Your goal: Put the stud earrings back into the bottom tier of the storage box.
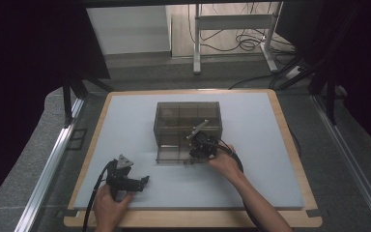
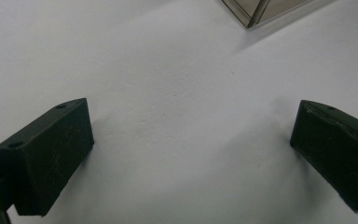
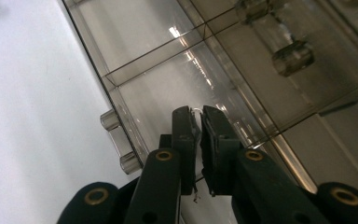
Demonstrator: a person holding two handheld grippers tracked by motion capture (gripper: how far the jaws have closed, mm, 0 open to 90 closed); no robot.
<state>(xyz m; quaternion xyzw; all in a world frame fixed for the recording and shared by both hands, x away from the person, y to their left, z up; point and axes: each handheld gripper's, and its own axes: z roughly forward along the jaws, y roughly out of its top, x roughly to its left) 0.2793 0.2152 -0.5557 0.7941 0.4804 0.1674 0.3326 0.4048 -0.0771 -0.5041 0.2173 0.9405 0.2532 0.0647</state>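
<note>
A smoky see-through drawer box (image 1: pixel 188 113) stands in the middle of the white mat (image 1: pixel 125 125). One low drawer (image 1: pixel 171 153) is pulled out toward me. My right gripper (image 1: pixel 193 152) hangs over that drawer's right end. In the right gripper view its jaws (image 3: pixel 199 112) stand almost together above a drawer compartment (image 3: pixel 168 93), with a thin pale wire-like piece (image 3: pixel 196 110) pinched between the pads. My left gripper (image 1: pixel 143 181) lies on the mat at the front left, open wide (image 2: pixel 191 154) with nothing between its fingers.
The drawer's clear handle (image 3: pixel 116 140) juts out onto the mat. A corner of the box (image 2: pixel 251 11) shows at the top of the left gripper view. The wooden board's edge (image 1: pixel 290 145) frames the mat. Metal rails (image 1: pixel 53 154) run along both sides.
</note>
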